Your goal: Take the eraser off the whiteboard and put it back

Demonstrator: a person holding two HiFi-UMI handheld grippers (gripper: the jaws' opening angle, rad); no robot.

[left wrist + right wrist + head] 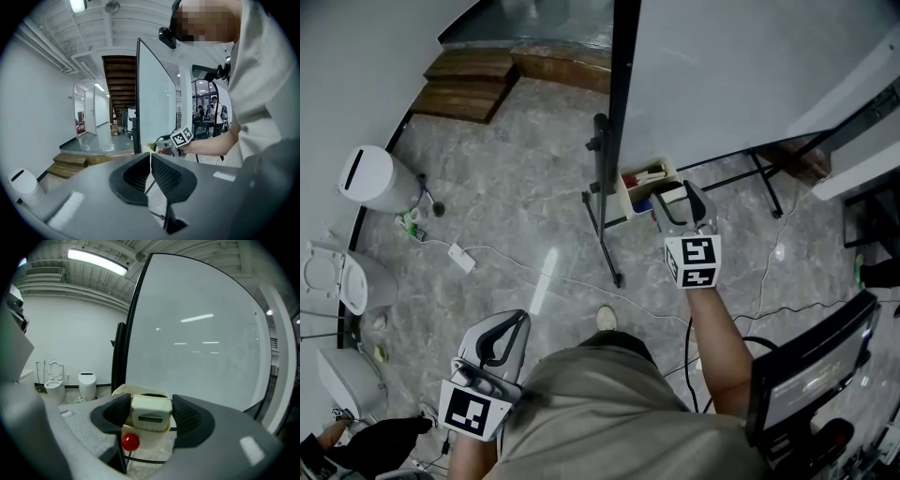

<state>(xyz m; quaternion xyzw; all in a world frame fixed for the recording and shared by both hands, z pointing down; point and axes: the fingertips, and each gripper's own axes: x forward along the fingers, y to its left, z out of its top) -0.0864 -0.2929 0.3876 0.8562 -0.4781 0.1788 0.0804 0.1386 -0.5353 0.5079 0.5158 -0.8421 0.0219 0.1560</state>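
Right gripper (pixel 151 404) was clenched on the eraser (pixel 151 412), cream block filling the gap, both pads against its sides. Eraser sat upright, just above the cream tray (pixel 123 389), at the whiteboard (pixel 197 333) bottom corner. Small red ball (pixel 130 442) hung below the eraser, in front of the tray. Black board edge (pixel 123 333) rose just left of the jaws; the white face filled everything right of it.

Head view: right gripper (pixel 680 208) reached forward with its arm stretched out, eraser (pixel 674 196) over the tray (pixel 625 200) right end. Red and blue items lay in the tray. Stand leg (pixel 605 225) ran down just left of the tray, apart from the gripper. Whiteboard (pixel 741 66) lower edge was near the jaw tips.

Left gripper (pixel 150 161) had its jaws closed together, nothing between them. It was held low at the person's side (pixel 517 323), well apart from the board.

Open marble floor (pixel 516 187) between left gripper and stand; thin cable (pixel 581 281) crossed it. Wooden steps (pixel 469 89) at far left. Dark screen (pixel 806 375) crowded the right arm's outer side.
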